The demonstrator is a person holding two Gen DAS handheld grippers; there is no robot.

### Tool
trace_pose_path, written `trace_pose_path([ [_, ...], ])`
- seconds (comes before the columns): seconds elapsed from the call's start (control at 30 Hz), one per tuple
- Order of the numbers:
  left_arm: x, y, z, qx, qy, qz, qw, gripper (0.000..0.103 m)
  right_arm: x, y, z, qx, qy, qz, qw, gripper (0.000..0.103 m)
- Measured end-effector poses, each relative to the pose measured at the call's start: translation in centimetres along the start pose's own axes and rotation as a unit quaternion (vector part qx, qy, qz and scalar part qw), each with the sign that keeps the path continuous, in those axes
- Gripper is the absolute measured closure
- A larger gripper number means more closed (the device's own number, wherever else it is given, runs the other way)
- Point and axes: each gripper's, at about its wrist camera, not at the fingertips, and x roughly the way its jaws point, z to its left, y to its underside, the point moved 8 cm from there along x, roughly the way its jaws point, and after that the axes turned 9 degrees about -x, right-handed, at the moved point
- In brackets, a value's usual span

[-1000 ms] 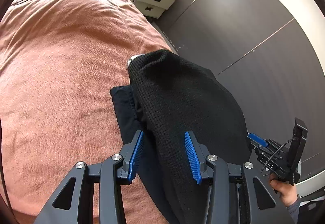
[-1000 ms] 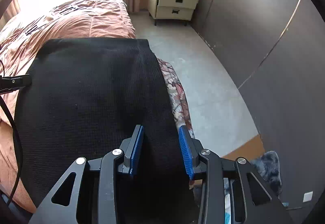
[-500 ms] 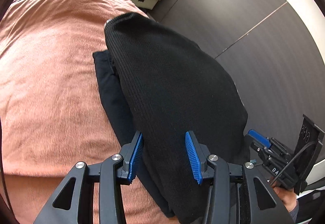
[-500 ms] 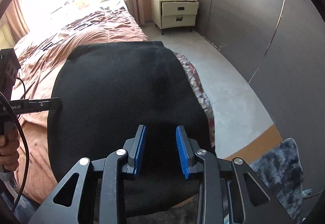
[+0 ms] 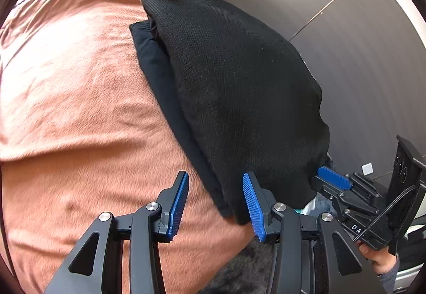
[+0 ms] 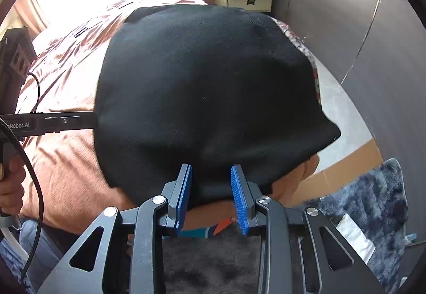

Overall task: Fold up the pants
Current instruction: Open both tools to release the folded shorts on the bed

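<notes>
The black pants [image 5: 239,86] are seen lying folded in layers on the near right part of the bed [image 5: 74,97], close to its edge, with a thinner dark layer showing under the knitted top layer along the left side. The left gripper [image 5: 215,200] is held at the near end of the stack with its fingers apart; the right one of them touches or almost touches the near corner of the cloth, and nothing is clamped between them. The right gripper [image 6: 210,191] is held at the near edge of the pants, where the cloth hangs a little over the bed edge; its fingers are also apart, and the hem seems to lie just at or between their tips, but no firm grip is shown. The step in hand is judged to be the finishing of the fold. To do it well, the near edge should be taken by both grippers at the same height, so that all layers are caught together and not only the top one. The cloth should be moved slowly and kept level, because the stack lies near the bed edge and could slide toward the floor. The upper layer should be laid square over the lower one, and any bulge should be pressed flat afterwards.
</notes>
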Motion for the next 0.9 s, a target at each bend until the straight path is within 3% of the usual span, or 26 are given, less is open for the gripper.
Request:
trace_pose_path([
  [0.1, -2.3, 1.7, 0.4, 0.003, -0.005, -0.007, 1.0000, 0.058, -1.6, 0.6, 0.5, 0.000, 0.000, -0.003, 1.000, 0.075],
  [0.2, -4.6, 2.5, 0.4, 0.013, -0.004, -0.021, 0.9997, 0.046, -3.6, 1.0, 0.9, 0.014, 0.002, -0.014, 1.000, 0.071],
  [0.27, -6.1, 2.6, 0.2, 0.027, -0.010, -0.038, 0.9988, 0.034, -4.7, 1.2, 1.4, 0.016, 0.015, -0.021, 1.000, 0.048],
  [0.33, -7.4, 2.9, -0.4, 0.043, -0.018, -0.053, 0.9975, 0.017, -6.0, 1.3, 2.1, 0.013, 0.020, -0.032, 0.999, 0.033],
  [0.4, -8.9, 3.4, -0.9, 0.049, -0.015, -0.064, 0.9966, 0.009, -7.5, 1.4, 2.8, 0.015, 0.026, -0.040, 0.999, 0.026],
  [0.5, -10.7, 3.2, -0.7, 0.054, -0.016, -0.081, 0.9951, 0.005, -9.6, 1.9, 3.6, 0.016, 0.037, -0.049, 0.998, 0.016],
  [0.6, -12.3, 3.5, -0.6, 0.060, -0.020, -0.095, 0.9934, 0.004, -11.0, 2.0, 4.4, 0.014, 0.048, -0.049, 0.998, 0.000],
  [0.9, -18.5, 5.0, 0.3, 0.067, -0.030, -0.135, 0.9882, 0.004, -15.8, 2.3, 7.4, 0.019, 0.050, -0.068, 0.996, 0.000],
])
